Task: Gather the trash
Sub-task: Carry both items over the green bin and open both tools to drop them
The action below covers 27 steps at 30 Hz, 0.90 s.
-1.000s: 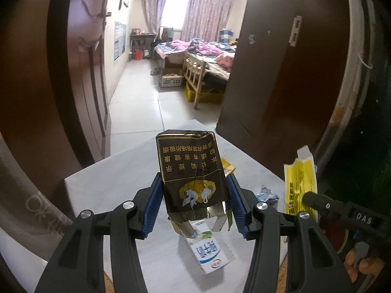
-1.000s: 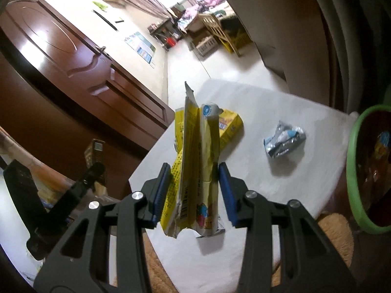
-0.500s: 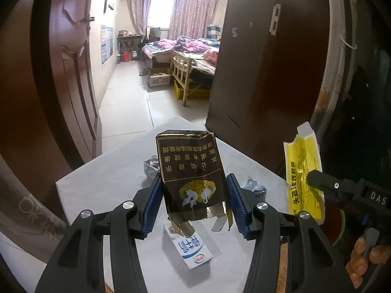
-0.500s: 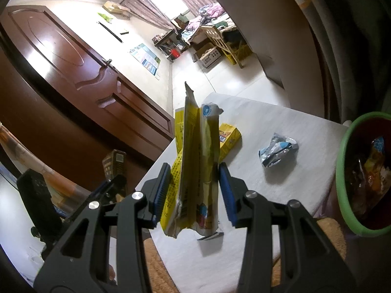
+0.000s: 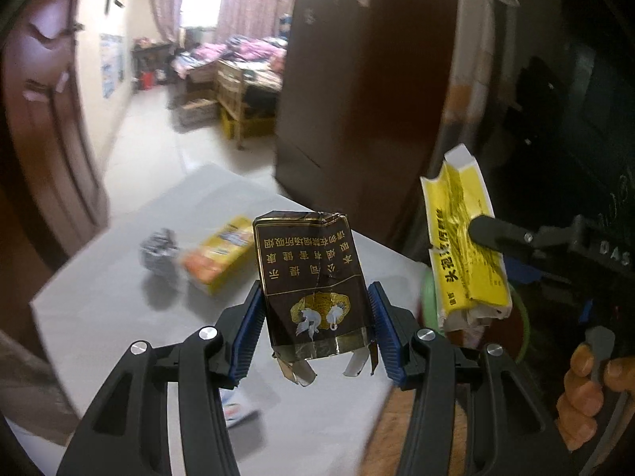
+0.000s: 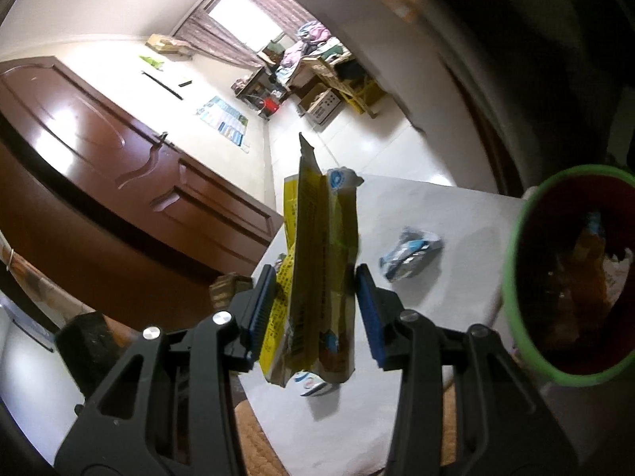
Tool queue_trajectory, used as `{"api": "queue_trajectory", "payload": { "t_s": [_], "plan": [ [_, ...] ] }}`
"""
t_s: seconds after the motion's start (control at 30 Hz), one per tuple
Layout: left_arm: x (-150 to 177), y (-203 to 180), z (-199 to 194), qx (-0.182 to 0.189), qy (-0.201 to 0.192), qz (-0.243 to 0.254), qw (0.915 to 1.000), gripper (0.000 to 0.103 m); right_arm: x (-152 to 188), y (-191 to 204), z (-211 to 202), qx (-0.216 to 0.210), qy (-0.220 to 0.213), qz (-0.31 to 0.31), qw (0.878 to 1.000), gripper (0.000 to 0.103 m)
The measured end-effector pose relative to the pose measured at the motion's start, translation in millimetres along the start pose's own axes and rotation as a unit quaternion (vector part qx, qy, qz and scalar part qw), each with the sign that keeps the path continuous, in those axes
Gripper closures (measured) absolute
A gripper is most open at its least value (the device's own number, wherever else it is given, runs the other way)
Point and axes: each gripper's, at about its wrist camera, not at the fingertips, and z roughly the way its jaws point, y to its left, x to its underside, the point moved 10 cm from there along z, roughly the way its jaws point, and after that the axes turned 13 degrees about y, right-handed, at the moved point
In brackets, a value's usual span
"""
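A: Left gripper (image 5: 315, 317)? Pose and grip.

B: Held above the near part of the white surface (image 5: 119, 277), fingers pointing forward toward the open doorway. Blue pads pinch a dark brown cigarette pack (image 5: 313, 281) by its two side edges. Pack upright, crumpled, torn foil hanging from its lower end, clear of the surface.

A: Right gripper?

B: Right gripper (image 6: 315, 301) raised over the surface's near edge, its view tilted. Jaws pressed onto a yellow wrapper (image 6: 317, 277), standing tall between the pads, ragged at the bottom. From the left wrist view the same wrapper (image 5: 464, 250) shows at right, one black finger (image 5: 496, 234) across it, and a bare hand (image 5: 587, 388) on the handle below.

A: Where's the bin?

B: Green-rimmed bin (image 6: 571, 277) at the right, just beside the surface's right edge, near the wrapper. Trash already inside; contents blurred.

A: Left on the surface?

B: Yellow box (image 5: 220, 254) toward the far side, crumpled silver wrapper (image 5: 158, 254) just left of it. Small white carton (image 5: 238, 408) near, partly hidden behind the left gripper's finger. The right wrist view shows a crumpled blue-white packet (image 6: 408, 254) between wrapper and bin.
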Motion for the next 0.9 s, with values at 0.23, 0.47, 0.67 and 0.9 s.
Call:
{"api": "queue_trajectory", "payload": {
  "t_s": [0.23, 0.47, 0.67, 0.9],
  "plan": [
    [10, -58, 52, 0.044, 0.047, 0.040, 0.9971, 0.054, -16, -68, -43, 0.043, -0.053, 0.063, 0.996, 0.063],
    [5, -127, 92, 0.092, 0.103, 0.083, 0.9869, 0.054, -15, -145, -83, 0.088, -0.100, 0.145, 0.980, 0.063],
    [-2, -169, 107, 0.118, 0.126, 0.106, 0.9793, 0.046, -10, -171, -94, 0.121, -0.107, 0.165, 0.973, 0.056],
    [-2, -161, 102, 0.115, 0.116, 0.101, 0.9813, 0.020, -8, -190, -91, 0.149, -0.109, 0.188, 0.965, 0.040]
  ]
}}
